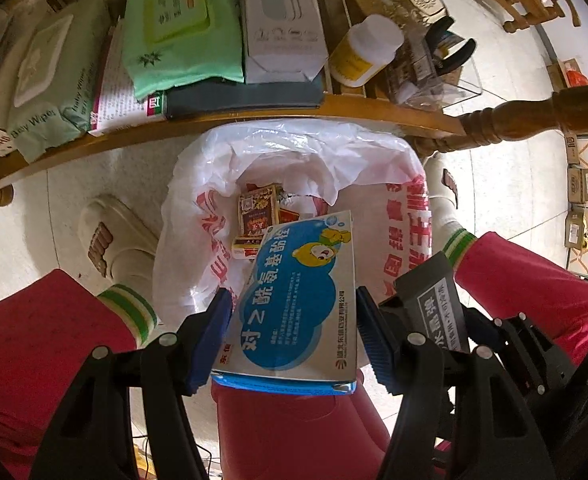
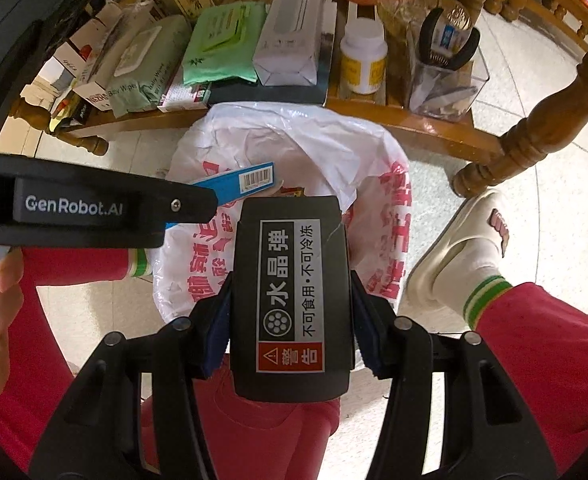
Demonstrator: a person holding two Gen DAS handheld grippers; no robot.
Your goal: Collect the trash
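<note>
My left gripper [image 1: 291, 320] is shut on a flat blue and white medicine box [image 1: 298, 300] with a cartoon bear, held over the mouth of a trash bin lined with a white plastic bag [image 1: 294, 152]. Small red card boxes [image 1: 257, 212] lie inside the bag. My right gripper [image 2: 289, 312] is shut on a black plastic box [image 2: 289, 296] with a white label, also above the bag [image 2: 294, 140]. The black box shows in the left wrist view [image 1: 434, 300]. The blue box's edge [image 2: 249, 182] and the left gripper's arm show in the right wrist view.
A wooden shelf [image 1: 213, 128] behind the bin holds wipes packs [image 1: 181, 28], a white carton [image 1: 281, 20], a white bottle [image 1: 366, 48] and a clear holder [image 2: 446, 84]. The person's red trouser legs and white slippers [image 1: 113, 236] flank the bin. A wooden table leg [image 2: 534, 136] stands right.
</note>
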